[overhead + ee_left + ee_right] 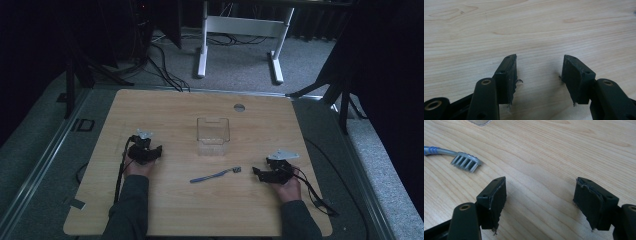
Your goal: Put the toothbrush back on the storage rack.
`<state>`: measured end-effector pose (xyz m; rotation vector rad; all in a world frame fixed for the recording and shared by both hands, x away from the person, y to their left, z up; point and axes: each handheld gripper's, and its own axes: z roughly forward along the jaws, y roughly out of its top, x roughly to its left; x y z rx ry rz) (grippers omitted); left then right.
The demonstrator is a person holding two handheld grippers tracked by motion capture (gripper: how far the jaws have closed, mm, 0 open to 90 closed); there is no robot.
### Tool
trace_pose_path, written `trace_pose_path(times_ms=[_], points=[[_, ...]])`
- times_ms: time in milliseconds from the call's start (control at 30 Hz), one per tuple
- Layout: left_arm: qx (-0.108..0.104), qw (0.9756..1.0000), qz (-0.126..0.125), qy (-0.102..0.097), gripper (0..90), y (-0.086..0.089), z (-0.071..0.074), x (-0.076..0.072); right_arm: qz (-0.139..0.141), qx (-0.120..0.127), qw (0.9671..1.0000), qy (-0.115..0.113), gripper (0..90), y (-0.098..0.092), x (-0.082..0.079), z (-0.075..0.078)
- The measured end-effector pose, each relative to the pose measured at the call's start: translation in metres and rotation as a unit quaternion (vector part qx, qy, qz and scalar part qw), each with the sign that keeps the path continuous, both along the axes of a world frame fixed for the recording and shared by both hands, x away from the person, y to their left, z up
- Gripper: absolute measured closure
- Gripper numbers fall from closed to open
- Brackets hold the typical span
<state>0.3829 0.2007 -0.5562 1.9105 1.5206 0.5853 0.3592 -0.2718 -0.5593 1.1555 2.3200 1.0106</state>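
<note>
Right hand-held gripper rests on the bench, jaws apart, nothing between them; left hand-held gripper likewise. Toothbrush lies flat just left of the right one, near side of a clear box.

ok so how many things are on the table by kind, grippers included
toothbrush: 1
clear plastic container: 1
left gripper, jaws open and empty: 1
right gripper, jaws open and empty: 1
total: 4
</note>
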Motion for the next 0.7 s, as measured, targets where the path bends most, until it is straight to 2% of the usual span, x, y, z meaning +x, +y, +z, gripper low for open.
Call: trace_pose_path(times_ms=[167, 333, 433, 500, 700], points=[[-0.023, 0.9996, -0.018, -0.005, 47.4, 0.003, 0.007, -0.004, 0.0, 0.0, 1.0, 0.0, 25.6, 0.0, 0.0, 0.0], [-0.048, 0.998, -0.038, -0.015, 47.5, 0.003, 0.021, -0.007, 0.0, 0.0, 1.0, 0.0, 25.6, 0.0, 0.0, 0.0], [-0.062, 0.997, -0.04, -0.022, 48.1, 0.004, 0.028, -0.007, 0.0, 0.0, 1.0, 0.0, 25.6, 0.0, 0.0, 0.0], [-0.063, 0.9967, -0.044, -0.025, 49.5, 0.004, 0.032, -0.008, 0.0, 0.0, 1.0, 0.0, 25.6, 0.0, 0.0, 0.0], [-0.048, 0.9961, -0.065, -0.035, 49.6, -0.002, 0.043, -0.013, 0.0, 0.0, 1.0, 0.0, 25.6, 0.0, 0.0, 0.0]])
